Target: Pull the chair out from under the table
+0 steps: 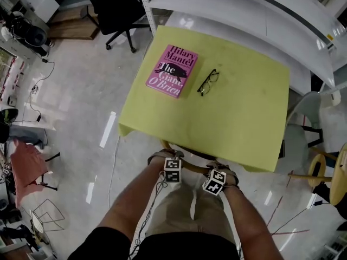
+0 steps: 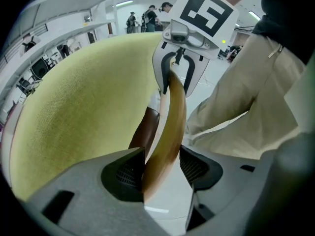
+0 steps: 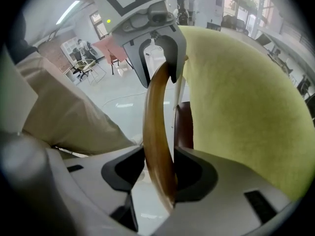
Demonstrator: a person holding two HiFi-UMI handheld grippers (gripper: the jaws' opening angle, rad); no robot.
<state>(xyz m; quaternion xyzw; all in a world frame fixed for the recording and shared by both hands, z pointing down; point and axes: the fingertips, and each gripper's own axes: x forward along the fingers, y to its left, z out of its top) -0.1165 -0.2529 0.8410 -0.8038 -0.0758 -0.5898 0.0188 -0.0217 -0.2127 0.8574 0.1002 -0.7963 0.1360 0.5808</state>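
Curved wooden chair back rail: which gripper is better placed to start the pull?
Right. The right gripper appears clamped on the curved wooden chair back rail; the left gripper straddles it with a gap at one pad.

Pink book (image 1: 172, 71) cover: "Hilary Mantel", "The Giant, O'Brien".

We see bright overhead light, glare streaking the floor (image 1: 108, 129) left of the left gripper (image 1: 172, 161). Gripper views bend, darkening at edges.
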